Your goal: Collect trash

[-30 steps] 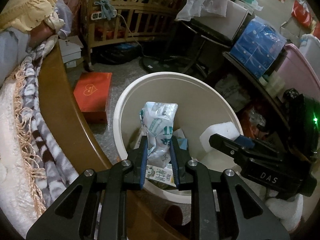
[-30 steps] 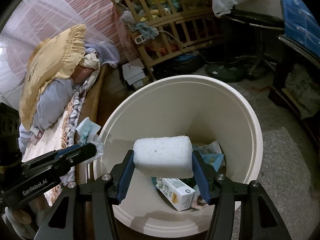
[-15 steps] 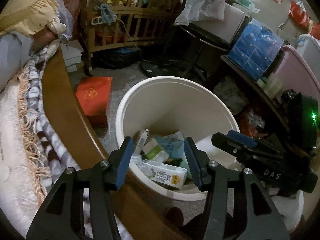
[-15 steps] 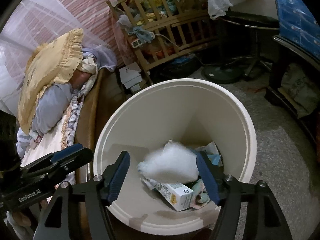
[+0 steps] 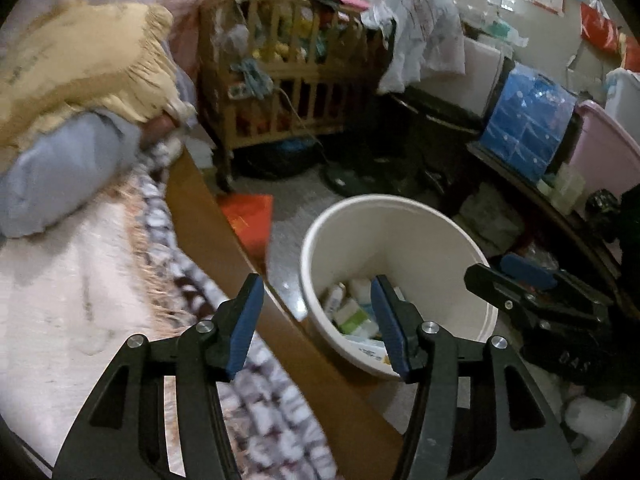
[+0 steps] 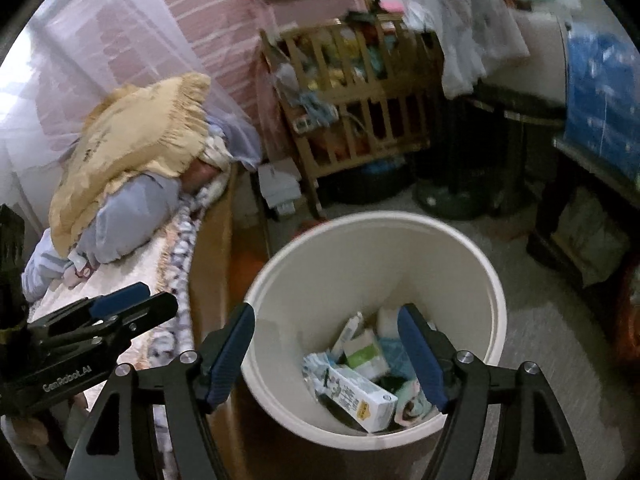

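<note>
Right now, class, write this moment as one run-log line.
left gripper: open, jaws just opened, empty | right gripper: open, jaws just opened, empty | white bin: holds cartons, wrappers | step: both drops done

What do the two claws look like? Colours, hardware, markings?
Both match: the left claw and right claw have matte black skeletal fingers with cut-out slots, silver round bolt heads at the pivots, and dark blue ribbed pads on the inner faces. In the right wrist view the left claw's body carries white "GenRobot.AI" lettering. No cables or sleeves are visible.
</note>
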Action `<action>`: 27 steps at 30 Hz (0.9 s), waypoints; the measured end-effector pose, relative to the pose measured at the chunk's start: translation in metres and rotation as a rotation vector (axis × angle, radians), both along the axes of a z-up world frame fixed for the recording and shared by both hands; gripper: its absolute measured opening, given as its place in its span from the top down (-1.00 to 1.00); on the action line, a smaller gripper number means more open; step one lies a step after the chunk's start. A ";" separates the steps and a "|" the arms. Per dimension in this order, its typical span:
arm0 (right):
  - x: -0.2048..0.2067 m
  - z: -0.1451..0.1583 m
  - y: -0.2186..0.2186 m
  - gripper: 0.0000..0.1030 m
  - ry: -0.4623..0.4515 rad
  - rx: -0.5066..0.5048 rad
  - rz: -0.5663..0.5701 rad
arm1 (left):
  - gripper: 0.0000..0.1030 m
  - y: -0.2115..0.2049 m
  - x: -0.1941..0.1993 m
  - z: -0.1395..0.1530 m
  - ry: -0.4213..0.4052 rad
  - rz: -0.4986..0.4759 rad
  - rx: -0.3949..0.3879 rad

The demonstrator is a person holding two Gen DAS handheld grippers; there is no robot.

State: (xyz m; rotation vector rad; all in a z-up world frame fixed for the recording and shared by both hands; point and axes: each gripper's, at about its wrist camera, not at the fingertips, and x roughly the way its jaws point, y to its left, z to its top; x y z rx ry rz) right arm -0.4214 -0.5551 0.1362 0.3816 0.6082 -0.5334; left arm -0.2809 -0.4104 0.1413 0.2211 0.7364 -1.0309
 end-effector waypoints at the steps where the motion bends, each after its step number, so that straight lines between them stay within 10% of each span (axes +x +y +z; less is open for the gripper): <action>1: 0.000 0.004 0.006 -0.39 -0.004 -0.021 0.004 | -0.05 0.005 -0.002 0.004 -0.014 0.018 0.000; 27: -0.017 0.077 0.095 -0.50 -0.120 -0.227 0.022 | -0.05 0.098 -0.025 0.064 -0.162 0.156 -0.149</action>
